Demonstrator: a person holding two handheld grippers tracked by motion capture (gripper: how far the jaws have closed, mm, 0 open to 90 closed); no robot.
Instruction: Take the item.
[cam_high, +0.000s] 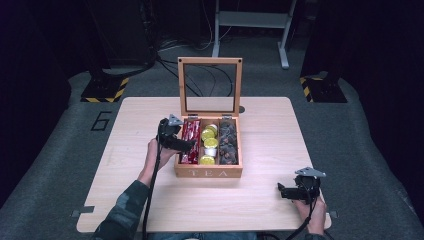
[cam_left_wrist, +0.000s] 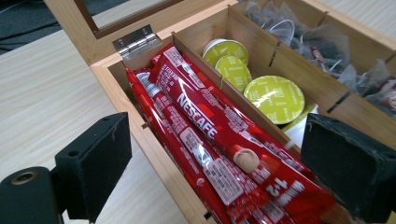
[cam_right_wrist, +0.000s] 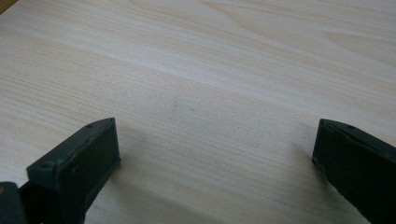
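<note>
From the high view, the left tongs (cam_high: 189, 145) hang over the red coffee sticks (cam_high: 190, 141) in the left compartment of the wooden tea box (cam_high: 208, 172) on the desk (cam_high: 260, 135); four yellow-lidded capsules (cam_high: 210, 143) fill the middle one, grey tea bags (cam_high: 228, 142) the right.

In the left gripper view, the left tongs stand apart, straddling the sticks (cam_left_wrist: 219, 154), at least three, nothing clamped. They look light, slick and crinkly; I would pinch one across its middle.

In the right gripper view, the right tongs (cam_right_wrist: 215, 163) gape over bare desk (cam_right_wrist: 210, 70).
</note>
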